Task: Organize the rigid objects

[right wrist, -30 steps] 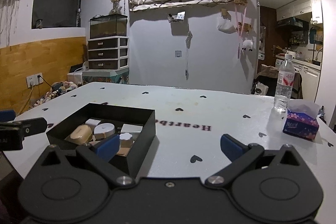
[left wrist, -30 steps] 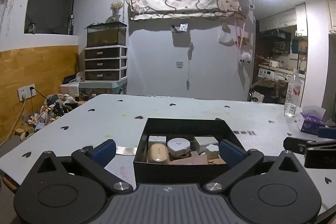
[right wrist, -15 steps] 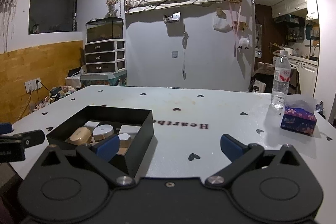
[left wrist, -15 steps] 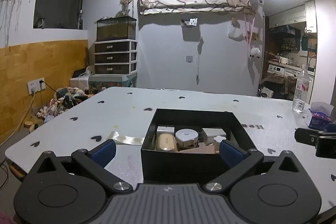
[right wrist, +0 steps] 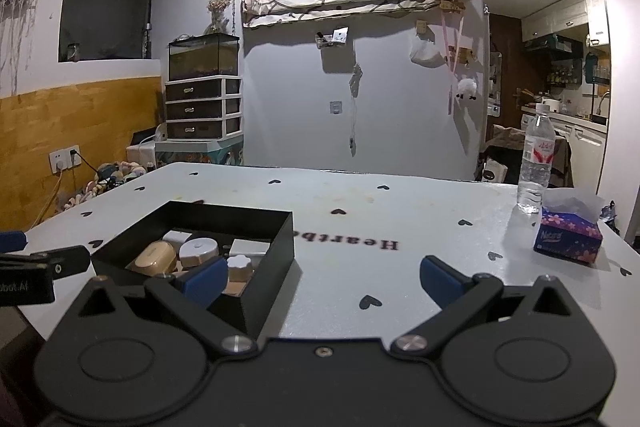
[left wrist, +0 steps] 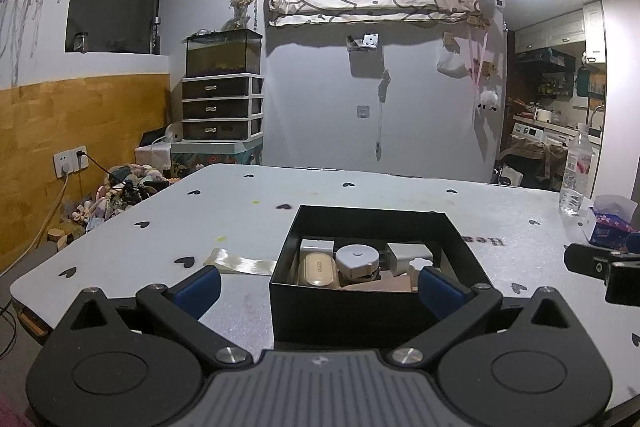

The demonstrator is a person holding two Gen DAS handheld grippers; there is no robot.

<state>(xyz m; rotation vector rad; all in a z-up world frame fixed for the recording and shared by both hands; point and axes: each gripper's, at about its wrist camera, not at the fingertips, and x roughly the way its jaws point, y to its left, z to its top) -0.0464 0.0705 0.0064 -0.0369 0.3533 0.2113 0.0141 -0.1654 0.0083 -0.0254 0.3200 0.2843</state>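
— Tabletop (left wrist: 360,195), white with black hearts: contents?
— Black box (left wrist: 376,227), centre frame, holding small cases and a round white container (left wrist: 357,259).
— Hand-held grippers?
— Left hand-held gripper (left wrist: 318,283) spread wide, empty; right hand-held gripper (right wrist: 320,277) likewise, lower frame.

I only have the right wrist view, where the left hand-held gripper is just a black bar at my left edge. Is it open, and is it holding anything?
Observer: The left hand-held gripper is open and empty, facing the black box head-on.
Operator: Anything loose on the table on the box's far side, away from me?
Observer: Yes. A pale flat strip lies on the table and runs up to the box's left wall.
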